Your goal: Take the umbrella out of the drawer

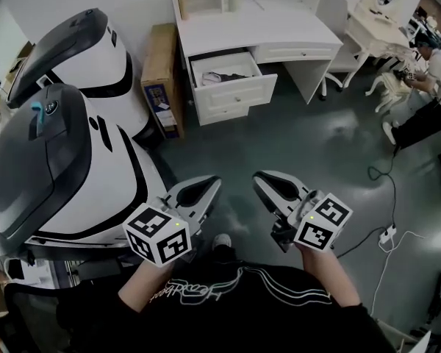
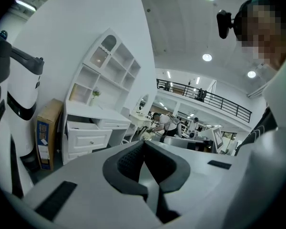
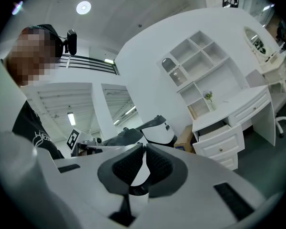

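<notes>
Honestly, the biggest things around are the two white-and-black pod machines on the left, and they're just parked there, nothing to do with the job. Past them is the white table against the wall, with a cardboard box leaning on its left side.

The table's left drawer is already pulled out, which I'd guess is so you can reach in from above. It's well away from the person, across open floor.

Both grippers hang in front of the body, tips toward the table. The left gripper has its jaws pressed together with nothing between them, and the right gripper is the same. That looks like a carry pose for walking over, not a grab.

The umbrella is the darkish shape lying flat inside the drawer. Its long axis seems to run across the drawer's width. It's too small to tell which end is the handle.
</notes>
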